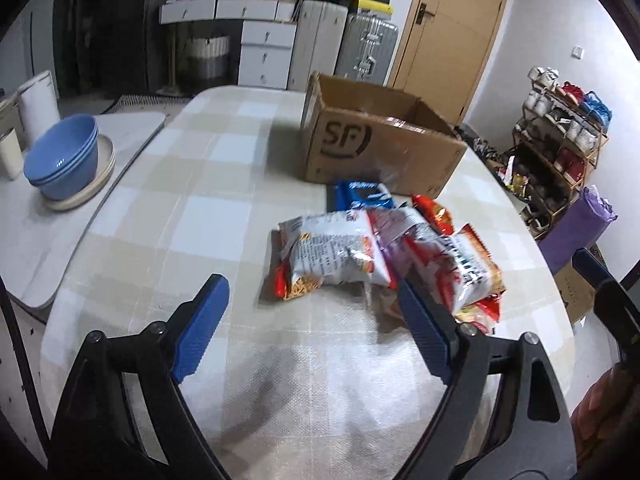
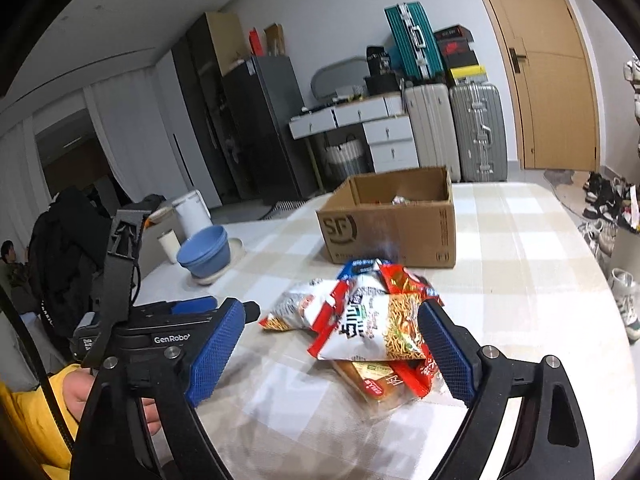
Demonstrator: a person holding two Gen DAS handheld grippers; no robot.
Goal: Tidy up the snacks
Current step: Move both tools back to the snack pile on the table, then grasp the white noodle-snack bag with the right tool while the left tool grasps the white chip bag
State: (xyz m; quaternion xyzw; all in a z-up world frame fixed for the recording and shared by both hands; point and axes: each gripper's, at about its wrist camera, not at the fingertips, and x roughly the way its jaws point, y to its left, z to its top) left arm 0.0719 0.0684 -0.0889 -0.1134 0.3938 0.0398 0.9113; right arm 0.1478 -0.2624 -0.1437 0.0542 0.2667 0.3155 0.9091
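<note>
— Checked cloth covers the counter (image 1: 192,208), with suitcases (image 2: 452,128), white drawers (image 2: 388,136) and a wooden door (image 2: 556,92) along the far wall. What lies on it?

— One heap of snack bags (image 1: 384,252) near the front edge: a white noodle bag (image 1: 332,256), red packets (image 1: 434,210) and a blue pack (image 1: 362,196) at the back of the heap. Just behind the heap stands an open cardboard box (image 1: 380,148), flaps up; something small shows inside it in the right wrist view, too small to name.

— And the tongs?

— Left tongs (image 1: 314,312) stand wide open with nothing between the pads; the right-hand pad sits against the near edge of the heap, though whether it touches a bag cannot be told. Right tongs (image 2: 332,344) are wide open too, the front of the heap lying between their blue pads without being pinched.

— Anything off to the side?

— Stacked blue bowls (image 1: 62,160) on a pale plate (image 1: 80,196) sit on a grey board (image 1: 60,220) left of the cloth, well apart from the snacks. A hand with a yellow sleeve (image 2: 24,420) holds the left tongs, seen in the right wrist view.
</note>
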